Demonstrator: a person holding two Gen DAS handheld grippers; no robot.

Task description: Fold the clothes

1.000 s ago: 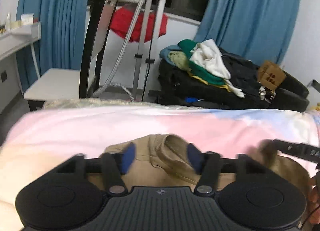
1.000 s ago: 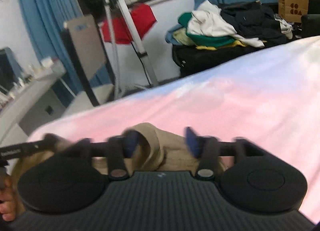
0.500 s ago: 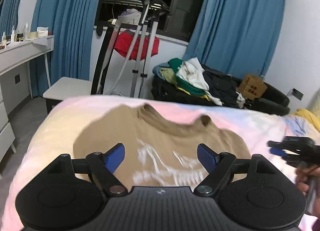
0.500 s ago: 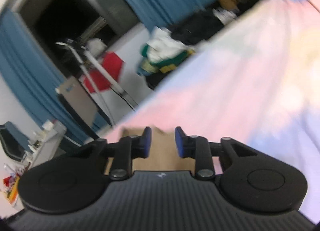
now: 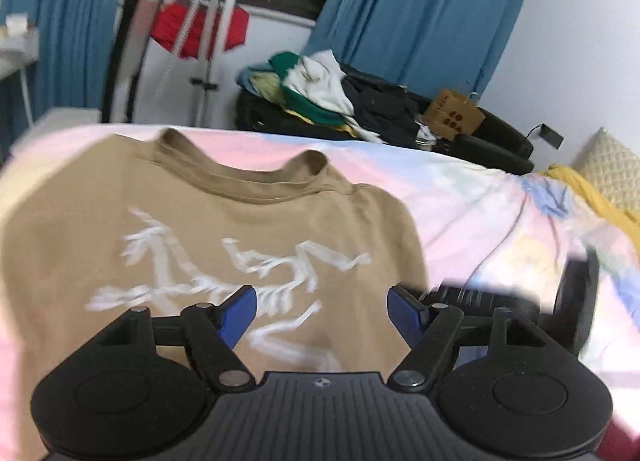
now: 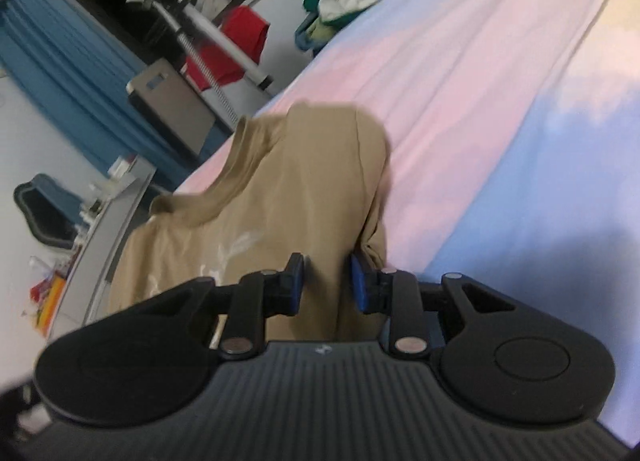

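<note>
A tan T-shirt (image 5: 240,229) with a white print lies spread on the pastel bedsheet (image 5: 480,201), collar toward the far edge. My left gripper (image 5: 320,313) hovers over the shirt's lower middle, open wide, nothing between its blue pads. In the right wrist view the same shirt (image 6: 300,189) lies tilted across the sheet (image 6: 480,101). My right gripper (image 6: 326,281) sits at the shirt's right side edge with a narrow gap between its pads. Tan fabric shows in that gap and bunches against the right pad. A dark blur at the shirt's right side in the left wrist view is the right gripper (image 5: 576,301).
Beyond the bed's far edge stand a dark sofa with a clothes pile (image 5: 320,89), a brown paper bag (image 5: 452,117) and a rack with a red garment (image 5: 192,29). A yellow cloth (image 5: 592,197) and a pillow (image 5: 608,165) lie at the bed's right. A cluttered desk (image 6: 100,229) is at left.
The left gripper has dropped closer to the shirt, still open. The right gripper swung to the shirt's right edge and its pads have narrowed around the fabric.
</note>
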